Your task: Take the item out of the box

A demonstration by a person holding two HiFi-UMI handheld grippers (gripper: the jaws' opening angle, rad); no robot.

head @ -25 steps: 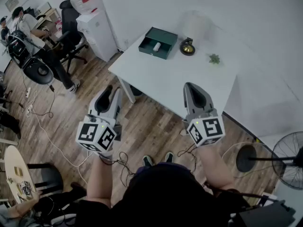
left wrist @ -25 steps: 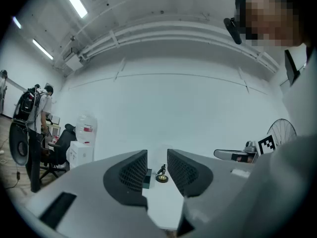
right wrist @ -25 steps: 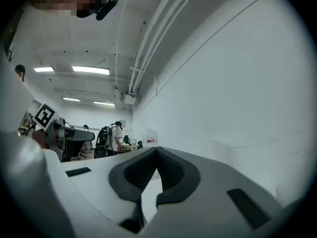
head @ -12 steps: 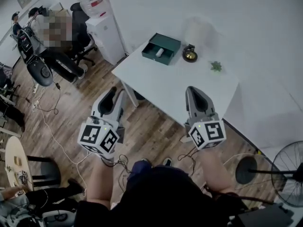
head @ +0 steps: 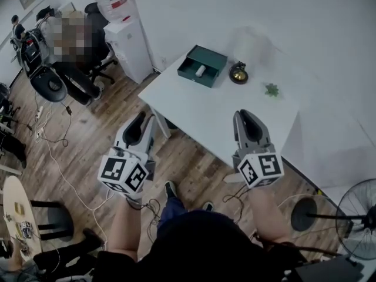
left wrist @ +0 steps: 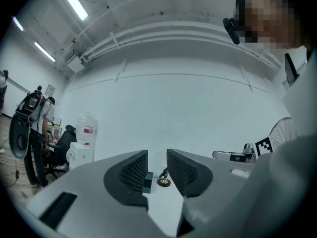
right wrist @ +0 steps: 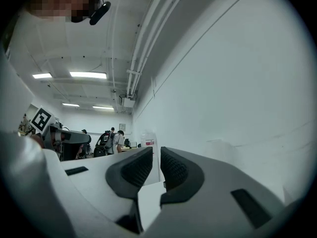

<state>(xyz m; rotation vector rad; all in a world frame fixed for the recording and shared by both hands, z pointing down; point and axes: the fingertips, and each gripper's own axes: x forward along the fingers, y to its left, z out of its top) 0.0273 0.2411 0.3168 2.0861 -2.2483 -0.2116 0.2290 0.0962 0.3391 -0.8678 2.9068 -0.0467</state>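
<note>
In the head view a white worktop (head: 205, 111) stands ahead. Near its far edge sits an open green box (head: 194, 78) with a small white item (head: 200, 70) lying inside. Just right of the box is a brass bell (head: 238, 74), and further right a small green sprig (head: 271, 90). The left gripper (head: 141, 119) is held over the wood floor (head: 88, 140), short of the worktop's near corner. The right gripper (head: 247, 117) is over the worktop's near edge. Both are well apart from the box. A water dispenser (head: 126, 40) stands by the wall at left and a fan (head: 358, 210) at lower right. In the left gripper view the jaws are drawn together, leaving only a slim gap with nothing in it. The box and bell show far off through that gap. In the right gripper view the jaws likewise sit close together, pinching nothing, with the worktop below them and the dispenser beyond.
</note>
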